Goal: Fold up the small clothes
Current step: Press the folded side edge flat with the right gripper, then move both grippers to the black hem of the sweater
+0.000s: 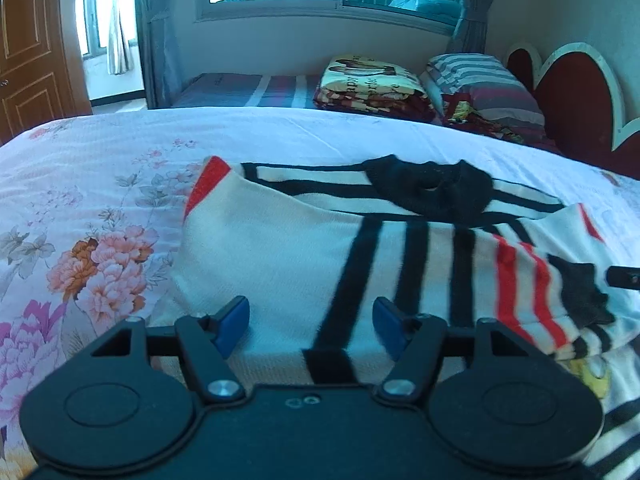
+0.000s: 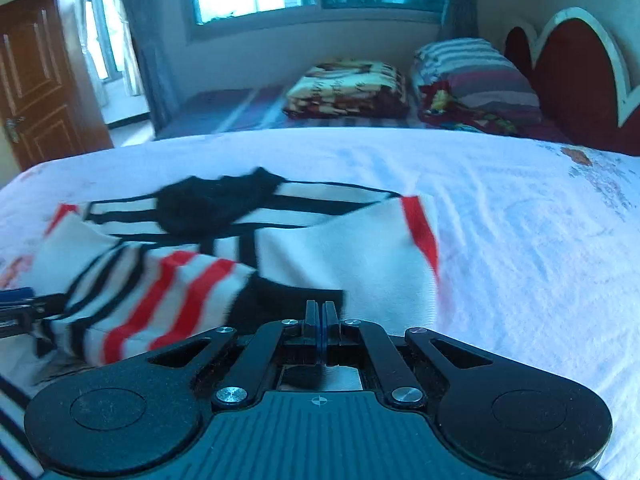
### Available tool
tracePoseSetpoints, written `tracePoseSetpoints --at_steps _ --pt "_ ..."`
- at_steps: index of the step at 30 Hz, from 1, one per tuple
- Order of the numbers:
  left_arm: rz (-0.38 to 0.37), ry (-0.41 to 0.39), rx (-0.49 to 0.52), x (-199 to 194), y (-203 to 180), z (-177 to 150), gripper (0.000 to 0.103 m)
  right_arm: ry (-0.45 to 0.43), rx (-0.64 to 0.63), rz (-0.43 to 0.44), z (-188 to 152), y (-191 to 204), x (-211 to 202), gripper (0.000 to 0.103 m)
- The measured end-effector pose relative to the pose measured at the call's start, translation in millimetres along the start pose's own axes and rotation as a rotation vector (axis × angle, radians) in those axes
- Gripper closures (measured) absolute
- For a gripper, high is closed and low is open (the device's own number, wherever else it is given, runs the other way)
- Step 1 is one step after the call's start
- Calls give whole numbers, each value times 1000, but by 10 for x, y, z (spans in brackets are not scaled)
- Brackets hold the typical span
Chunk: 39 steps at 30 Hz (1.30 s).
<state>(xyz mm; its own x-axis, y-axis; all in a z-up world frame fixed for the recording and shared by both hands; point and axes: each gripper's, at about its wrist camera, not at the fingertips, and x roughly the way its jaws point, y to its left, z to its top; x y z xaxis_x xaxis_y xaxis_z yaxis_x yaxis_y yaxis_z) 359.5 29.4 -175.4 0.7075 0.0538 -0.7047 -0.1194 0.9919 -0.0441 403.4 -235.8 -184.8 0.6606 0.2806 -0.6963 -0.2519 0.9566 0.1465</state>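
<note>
While the left gripper (image 1: pixel 311 322) hangs open over the white knit garment with black and red stripes (image 1: pixel 280 256), the right gripper (image 2: pixel 319 318) is closed, whether on fabric is unclear.

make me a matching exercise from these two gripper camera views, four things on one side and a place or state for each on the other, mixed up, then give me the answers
Things:
1. left gripper
2. right gripper
3. striped garment
4. folded blanket

Places or states:
A. lies on the far bed next to the striped pillow
B. fingers pressed together
C. spread over the floral sheet, partly folded
D. fingers apart, over white fabric

Pairs: 1-D, 2-B, 3-C, 4-A
</note>
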Motion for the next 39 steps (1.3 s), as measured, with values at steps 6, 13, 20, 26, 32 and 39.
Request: tracePoseSetpoints --at_steps 6,13,20,26,32,39 --pt "-113 -14 72 -411 -309 -176 35 41 -60 130 -259 490 -284 103" --pt "-167 69 144 -512 -603 -588 36 99 -133 195 -678 874 -351 103" --pt "-71 88 149 -578 -367 -923 33 127 -153 152 -950 646 -424 103" --pt "19 109 74 -878 64 -1144 31 119 -149 59 -1141 213 -671 103" --pt "36 128 62 -1172 149 -1231 36 112 -48 68 -1183 87 -993 103" --pt "-131 59 95 -1182 -165 -1120 33 67 -70 137 -1205 868 -1113 103"
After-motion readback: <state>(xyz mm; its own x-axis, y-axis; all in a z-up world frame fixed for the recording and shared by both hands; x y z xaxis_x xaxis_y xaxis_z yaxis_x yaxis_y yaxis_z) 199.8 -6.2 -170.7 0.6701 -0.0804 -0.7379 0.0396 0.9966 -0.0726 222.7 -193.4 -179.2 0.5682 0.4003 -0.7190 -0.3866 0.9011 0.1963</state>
